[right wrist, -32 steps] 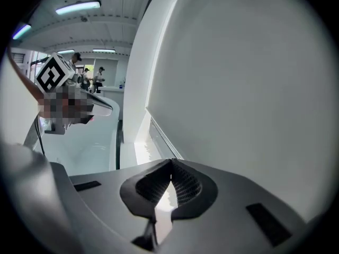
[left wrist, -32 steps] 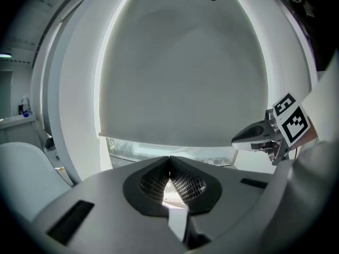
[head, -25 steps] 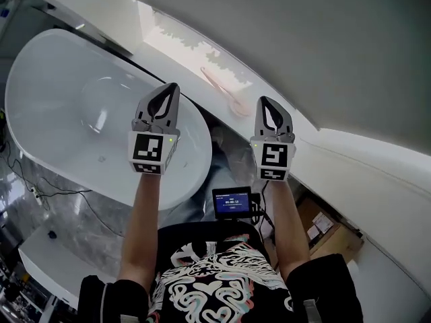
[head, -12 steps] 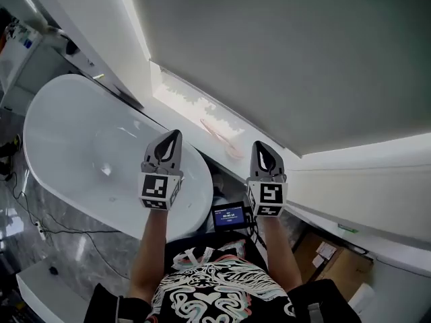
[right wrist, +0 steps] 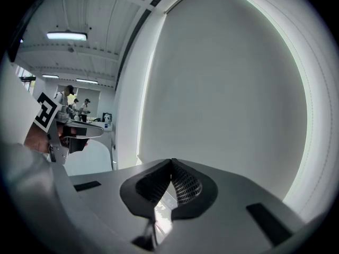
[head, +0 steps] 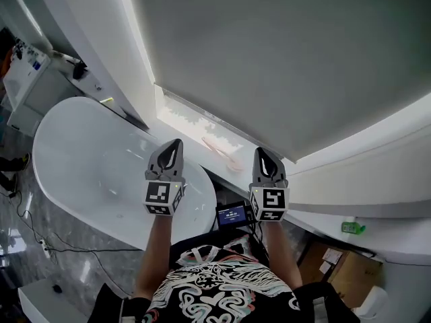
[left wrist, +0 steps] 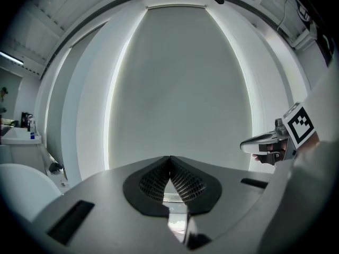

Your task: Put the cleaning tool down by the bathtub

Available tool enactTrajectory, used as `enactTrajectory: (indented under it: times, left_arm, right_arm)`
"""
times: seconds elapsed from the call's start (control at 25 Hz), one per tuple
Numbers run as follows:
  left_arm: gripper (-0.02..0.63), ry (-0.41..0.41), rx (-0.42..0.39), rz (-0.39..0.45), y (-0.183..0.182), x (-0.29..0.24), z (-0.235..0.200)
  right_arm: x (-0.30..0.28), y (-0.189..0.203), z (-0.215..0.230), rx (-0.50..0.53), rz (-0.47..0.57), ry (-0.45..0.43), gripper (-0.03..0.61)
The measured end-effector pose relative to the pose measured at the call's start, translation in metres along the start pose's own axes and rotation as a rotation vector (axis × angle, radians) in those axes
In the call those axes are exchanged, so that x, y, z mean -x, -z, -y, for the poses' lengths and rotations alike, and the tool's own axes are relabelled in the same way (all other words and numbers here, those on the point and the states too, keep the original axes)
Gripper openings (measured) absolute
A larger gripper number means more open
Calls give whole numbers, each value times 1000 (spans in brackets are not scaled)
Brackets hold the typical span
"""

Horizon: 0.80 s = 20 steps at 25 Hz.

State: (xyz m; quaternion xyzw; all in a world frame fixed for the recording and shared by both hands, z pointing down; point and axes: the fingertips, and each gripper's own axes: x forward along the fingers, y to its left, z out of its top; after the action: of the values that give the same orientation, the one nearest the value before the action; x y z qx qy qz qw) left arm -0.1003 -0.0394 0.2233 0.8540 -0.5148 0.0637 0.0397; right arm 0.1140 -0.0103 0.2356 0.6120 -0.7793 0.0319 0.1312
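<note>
The cleaning tool (head: 221,151), a thin pink long-handled thing, lies flat on the white ledge (head: 176,117) under the grey blind (head: 269,66). It is near the ledge's front edge, just beside the rim of the bathtub (head: 87,167). Its broader end points towards my right side, its handle towards the window. Nothing touches it. In the head view it sits beyond and between the tips of my two grippers, apart from both.

My left gripper (head: 176,142) is over the tub's right end. Its own view shows the ribbed pads pressed together at the tip with nothing between them. My right gripper (head: 259,151) is level with it, on the other side of the tool. Its jaws are likewise closed on nothing. Each gripper shows in the other's view: the right gripper (left wrist: 265,142) at the right edge of the left gripper view, the left gripper (right wrist: 79,132) at the left edge of the right gripper view. Both point at the blind.

Below my hands a small lit screen (head: 233,214) hangs at my chest. At the right, a green object (head: 350,227) rests on a white shelf, with a cardboard box (head: 337,266) beneath it. A dark cable (head: 27,224) trails over the marbled floor left of the tub.
</note>
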Motion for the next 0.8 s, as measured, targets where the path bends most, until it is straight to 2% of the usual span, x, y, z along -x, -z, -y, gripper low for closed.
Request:
enactTrajectory:
  times: [0.36, 0.8]
  left_arm:
    - [17, 13, -34, 89, -44, 26, 5]
    - [17, 11, -55, 130, -67, 22, 3]
  right_arm:
    - [20, -47, -9, 5, 102, 18, 28]
    - [24, -66, -5, -5, 148, 26, 27]
